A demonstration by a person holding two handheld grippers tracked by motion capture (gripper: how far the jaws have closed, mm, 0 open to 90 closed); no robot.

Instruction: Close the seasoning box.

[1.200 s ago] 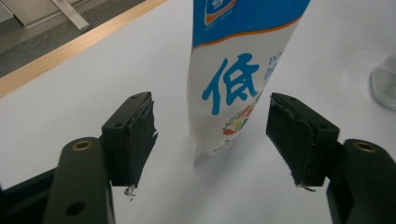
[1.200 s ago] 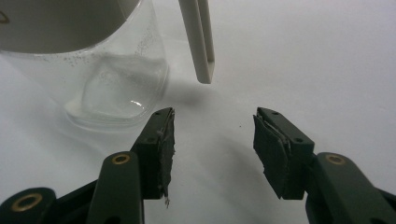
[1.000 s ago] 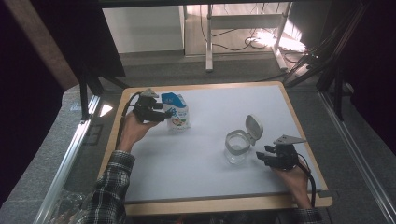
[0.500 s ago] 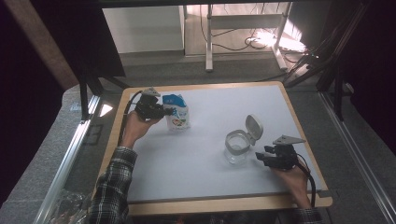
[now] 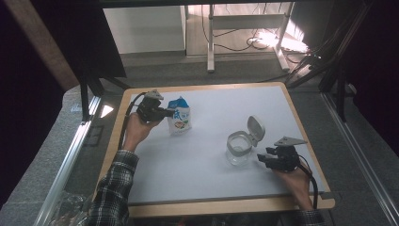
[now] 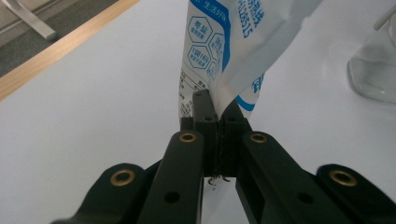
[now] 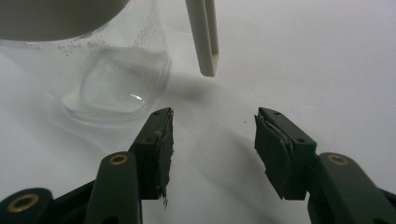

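High view: the left tool is clenched on the edge of a white-and-blue printed plastic pouch, which stands upright on the white surface with a light wooden rim; its jaws have just been closing, and the pouch's thin edge is pinched between them; a hand in a plaid sleeve carries that tool from the side of the pouch away from the jar. Left gripper view — the black jaws meet tightly on the pouch, whose blue panel of printed hexagons rises above them; the clear glass jar shows at the far side of the pouch. High view again: the jar, with its pale hinged lid flipped up, sits well apart from the pouch; the right tool rests just beside the jar, on the side away from the pouch. Right gripper view — the right tool is released, its jaws parted with nothing between them; the jar stands just ahead of one jaw.
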